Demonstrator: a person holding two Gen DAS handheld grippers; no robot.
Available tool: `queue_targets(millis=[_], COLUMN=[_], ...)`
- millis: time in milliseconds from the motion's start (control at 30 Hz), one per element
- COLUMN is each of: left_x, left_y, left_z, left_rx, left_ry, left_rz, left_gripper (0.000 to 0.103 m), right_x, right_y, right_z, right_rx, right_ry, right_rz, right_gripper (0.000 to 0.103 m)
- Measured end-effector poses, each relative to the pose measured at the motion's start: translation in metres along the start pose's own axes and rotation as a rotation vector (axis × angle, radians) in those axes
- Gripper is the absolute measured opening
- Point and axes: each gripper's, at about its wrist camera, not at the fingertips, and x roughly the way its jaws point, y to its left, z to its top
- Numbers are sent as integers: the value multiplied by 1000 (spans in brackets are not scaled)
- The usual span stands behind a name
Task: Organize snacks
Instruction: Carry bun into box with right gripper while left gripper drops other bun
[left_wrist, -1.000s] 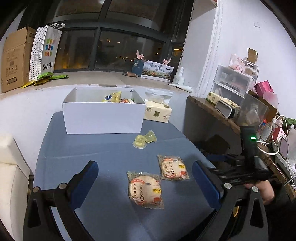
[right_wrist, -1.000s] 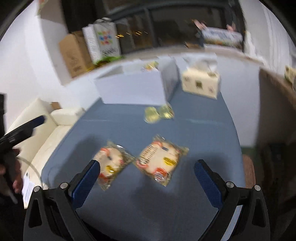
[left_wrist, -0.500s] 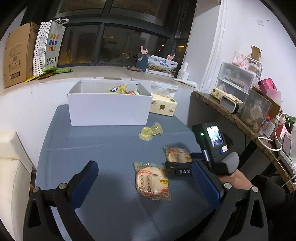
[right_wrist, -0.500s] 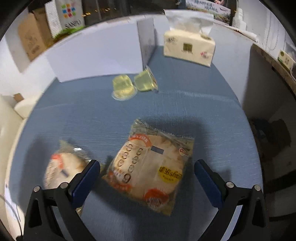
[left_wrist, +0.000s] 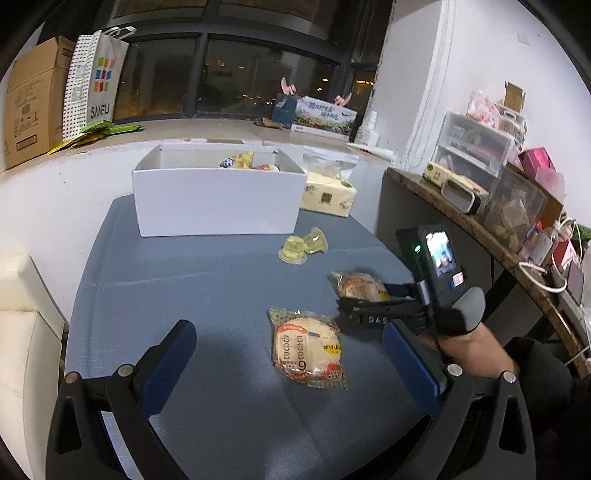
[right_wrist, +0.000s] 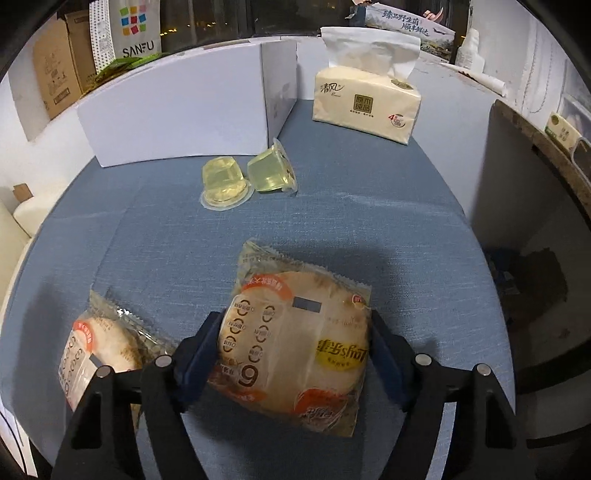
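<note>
Hovering low over the blue-covered table (left_wrist: 177, 295), left gripper (left_wrist: 291, 354) spread wide and empty, with one packaged bun (left_wrist: 308, 352) lying flat between the two blue pads, nearer the right-hand one, long axis running away toward the white box (left_wrist: 218, 201). Beyond it, right gripper (left_wrist: 364, 295) reaching in from the right side, fingers set around the second packaged bun (left_wrist: 356, 286); two jelly cups (left_wrist: 303, 247) sitting farther on, just short of the box already holding a few snacks, tissue pack (left_wrist: 327, 195) beside the box's right end. Seen from the right wrist, right gripper (right_wrist: 295, 347) narrowed on the second packaged bun (right_wrist: 295, 343), both pads pressed against the wrapper's left and right edges across its short width, pack apparently resting on or barely off the cloth. Lying just left of the left finger, the first packaged bun (right_wrist: 99, 350), untouched. Directly ahead, jelly cups (right_wrist: 247, 177) touching one another, with the white box (right_wrist: 177, 122) just past them: likely a straight carry forward and up over the front wall, right hand plainly the nearer.
</note>
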Motion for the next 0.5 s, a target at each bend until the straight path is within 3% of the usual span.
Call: queue_targets(millis=[133, 367, 500], left_x=[16, 79, 124], left_y=[-9, -32, -26], left_z=[0, -5, -12], left_rx=[37, 129, 69], left_ry=[48, 213, 319], left_rz=[-11, -49, -42], left_gripper=[103, 103, 103], right_x=[-12, -68, -100], right_y=[-3, 3, 0], right_z=[0, -1, -2], right_rx=[5, -59, -81], right_ry=[-35, -185, -258], right_rz=[61, 70, 73], right_gripper=[79, 79, 79])
